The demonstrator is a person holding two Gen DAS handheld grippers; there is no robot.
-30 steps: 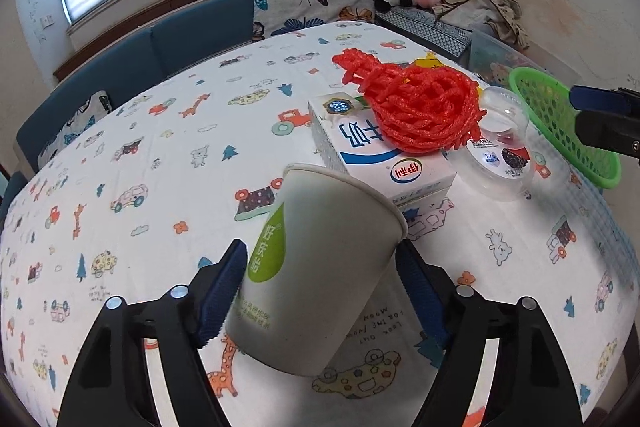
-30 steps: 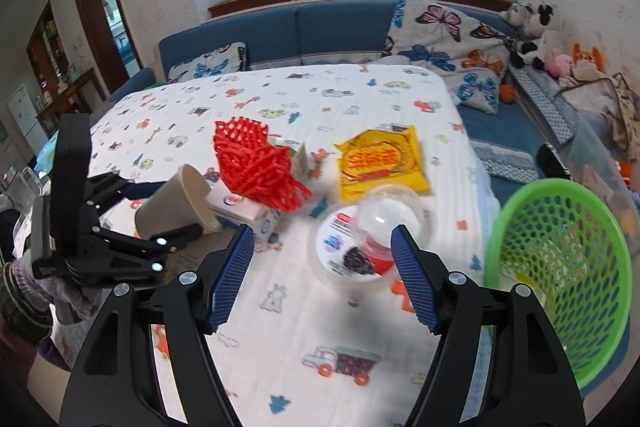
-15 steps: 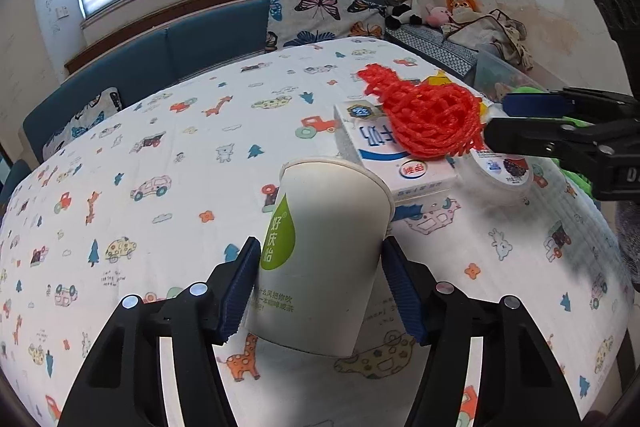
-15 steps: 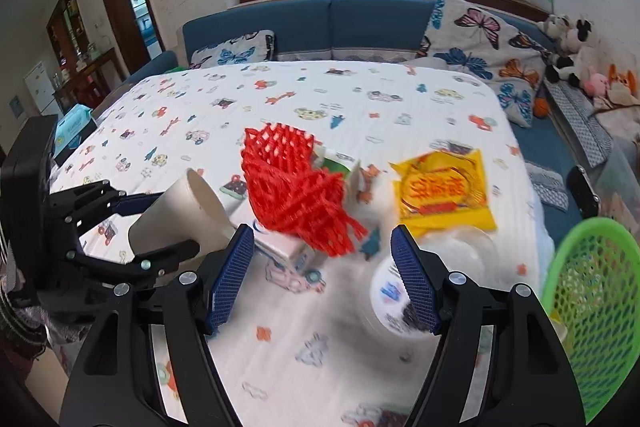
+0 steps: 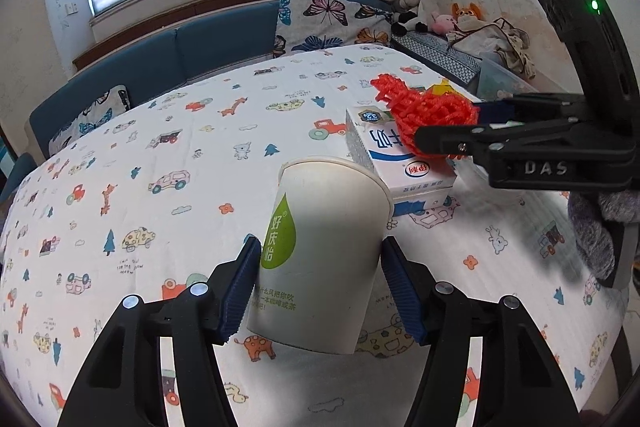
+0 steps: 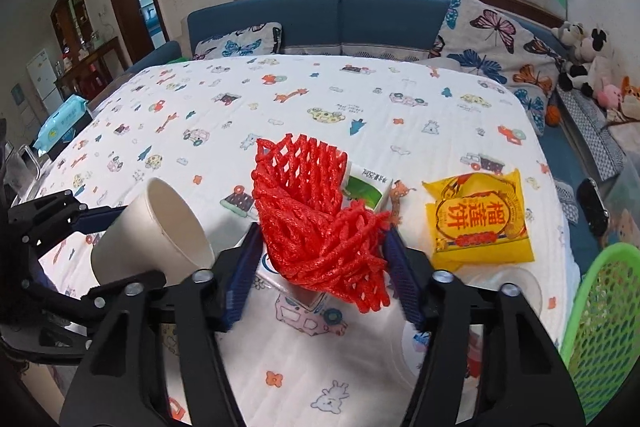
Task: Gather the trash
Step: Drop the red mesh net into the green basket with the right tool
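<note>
— Cup status? Left gripper (image 5: 318, 287)?

— Fingers clenched on the white paper cup (image 5: 320, 255), tilted above the bench (image 5: 160, 155); inside looks empty.

— Right gripper (image 6: 320, 267)?

— Fingers closing around the red foam net (image 6: 316, 223), which lies on the milk carton (image 5: 400, 167); pads look just short of it.

— Basket?

— Green basket (image 6: 600, 327) at the near right edge; contents unclear. Yellow snack packet (image 6: 478, 215) lies beside the carton.
</note>
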